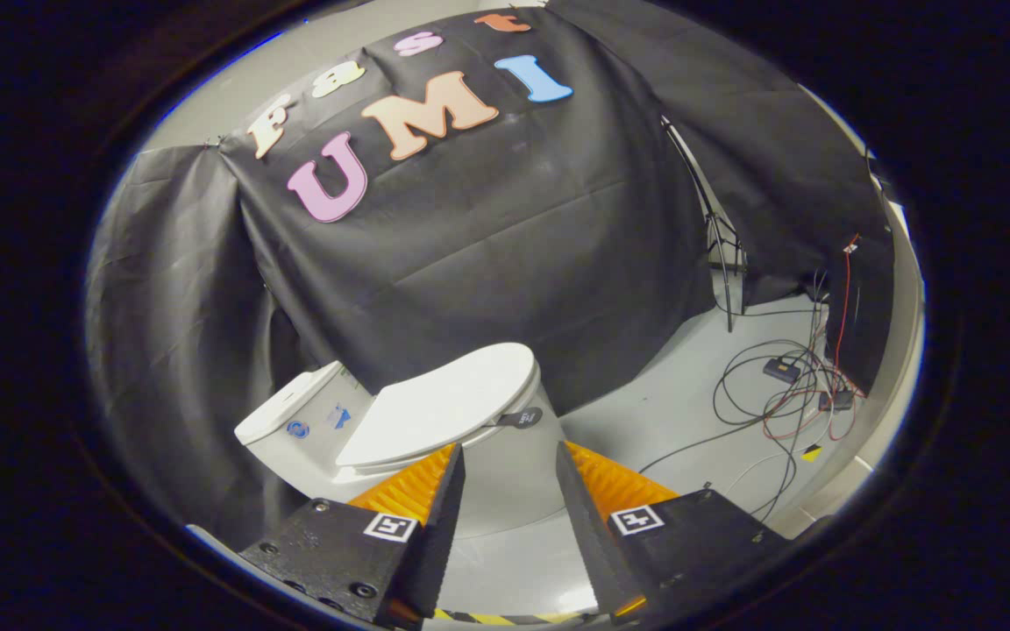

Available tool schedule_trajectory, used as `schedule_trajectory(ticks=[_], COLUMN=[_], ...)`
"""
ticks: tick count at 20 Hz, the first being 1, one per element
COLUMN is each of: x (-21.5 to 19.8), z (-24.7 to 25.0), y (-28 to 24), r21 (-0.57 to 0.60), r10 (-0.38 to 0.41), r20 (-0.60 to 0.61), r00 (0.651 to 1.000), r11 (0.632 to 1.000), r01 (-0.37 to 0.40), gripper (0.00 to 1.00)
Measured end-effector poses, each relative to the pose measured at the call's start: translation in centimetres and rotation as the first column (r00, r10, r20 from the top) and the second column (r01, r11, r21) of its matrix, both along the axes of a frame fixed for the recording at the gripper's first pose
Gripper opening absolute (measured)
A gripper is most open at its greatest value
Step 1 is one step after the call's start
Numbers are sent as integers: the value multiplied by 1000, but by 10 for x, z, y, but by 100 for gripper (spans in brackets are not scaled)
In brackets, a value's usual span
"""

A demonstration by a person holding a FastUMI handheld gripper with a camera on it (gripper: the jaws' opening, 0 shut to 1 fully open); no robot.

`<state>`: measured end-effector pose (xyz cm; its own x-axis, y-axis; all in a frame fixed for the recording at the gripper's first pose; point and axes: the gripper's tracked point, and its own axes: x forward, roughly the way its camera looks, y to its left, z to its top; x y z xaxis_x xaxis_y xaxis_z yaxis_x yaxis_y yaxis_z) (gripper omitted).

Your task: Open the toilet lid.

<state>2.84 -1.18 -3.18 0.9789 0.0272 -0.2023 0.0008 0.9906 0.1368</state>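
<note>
Staged recording booth: black cloth (487, 254) walls, stand (715, 237), loose cables (777, 403), lone toilet (435, 421) on floor.

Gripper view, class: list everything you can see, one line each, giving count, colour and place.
Toilet: one, white, just beyond the fingers.
Toilet lid: one, white, down on the bowl.
Lid tab: one, dark, at the lid's front edge.
Cistern: one, white, behind the lid.
Cables: several, black, red and white, on the floor beside the toilet.
Stand: one, thin metal, by the cloth wall.
Gripper: one, fingers open, holding nothing.
</note>
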Motion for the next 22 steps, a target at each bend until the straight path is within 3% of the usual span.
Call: schedule_trajectory(ticks=[3,6,12,17,22], x=[13,32,91,136,180], z=[10,31,21,-2,-39], y=[8,17,23,33,34], r21=[57,165,454,598,666], r10=[40,80,41,21,-25], r20=[26,148,211,181,61], r00=[999,986,977,983,998], r11=[997,981,881,791,746], r01=[-42,-105,-135,-127,-22], gripper=[65,65,65,65,65])
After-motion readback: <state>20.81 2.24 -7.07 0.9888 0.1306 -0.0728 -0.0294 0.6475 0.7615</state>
